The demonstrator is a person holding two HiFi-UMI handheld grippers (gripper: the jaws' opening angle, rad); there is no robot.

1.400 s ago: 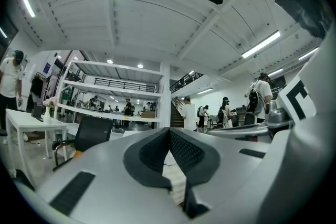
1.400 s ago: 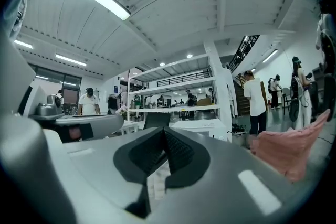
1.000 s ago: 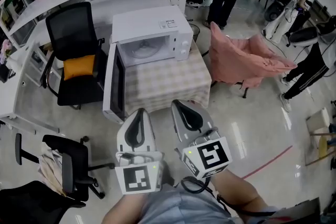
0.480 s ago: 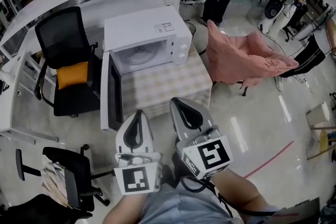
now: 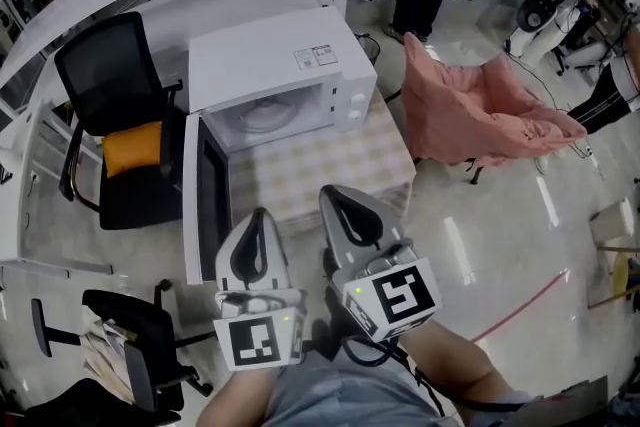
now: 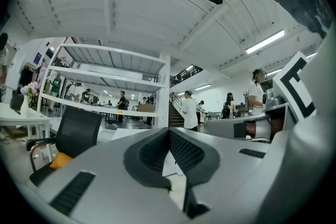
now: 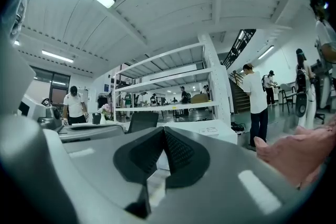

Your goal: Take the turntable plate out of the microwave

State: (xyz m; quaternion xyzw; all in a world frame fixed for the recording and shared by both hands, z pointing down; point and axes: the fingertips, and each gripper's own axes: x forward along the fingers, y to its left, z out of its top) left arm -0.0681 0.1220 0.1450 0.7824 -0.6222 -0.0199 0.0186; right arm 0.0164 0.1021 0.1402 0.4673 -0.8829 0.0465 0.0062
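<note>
Sitting inside the open microwave [image 5: 268,57], the turntable plate [image 5: 263,120] shows only partly.

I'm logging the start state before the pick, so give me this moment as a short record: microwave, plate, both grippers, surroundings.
microwave: white, on a table with a checked cloth
door: swung open
turntable plate: inside the cavity, untouched
left gripper: shut, empty, short of the table
right gripper: shut, empty, beside the left one
nearby: black chair with orange cushion left of the microwave; pink cloth to its right
</note>
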